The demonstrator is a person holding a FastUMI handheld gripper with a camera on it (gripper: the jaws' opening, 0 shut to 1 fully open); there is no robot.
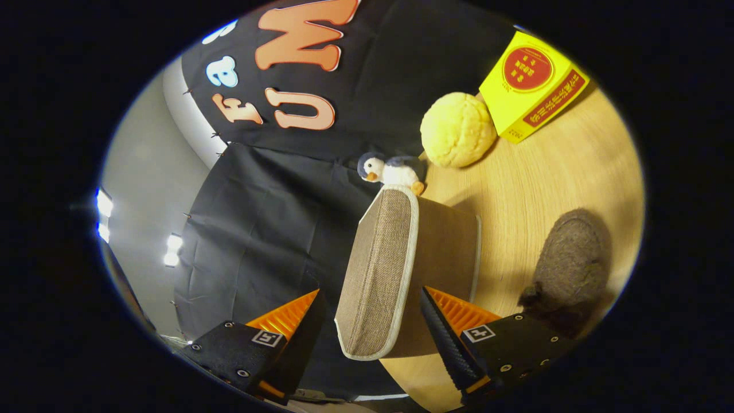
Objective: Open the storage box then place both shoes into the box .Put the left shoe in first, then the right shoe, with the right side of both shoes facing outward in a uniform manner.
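Spread fingers [370, 321] flank the closed storage box [401, 269].

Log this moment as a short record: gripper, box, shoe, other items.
gripper: gripper open, fingers either side of the box's lid edge, not pressing
box: beige woven fabric storage box with pale trim, lid shut
shoe: grey felt shoe on the wooden table, beyond the box
other: penguin plush toy, yellow round bun, yellow carton
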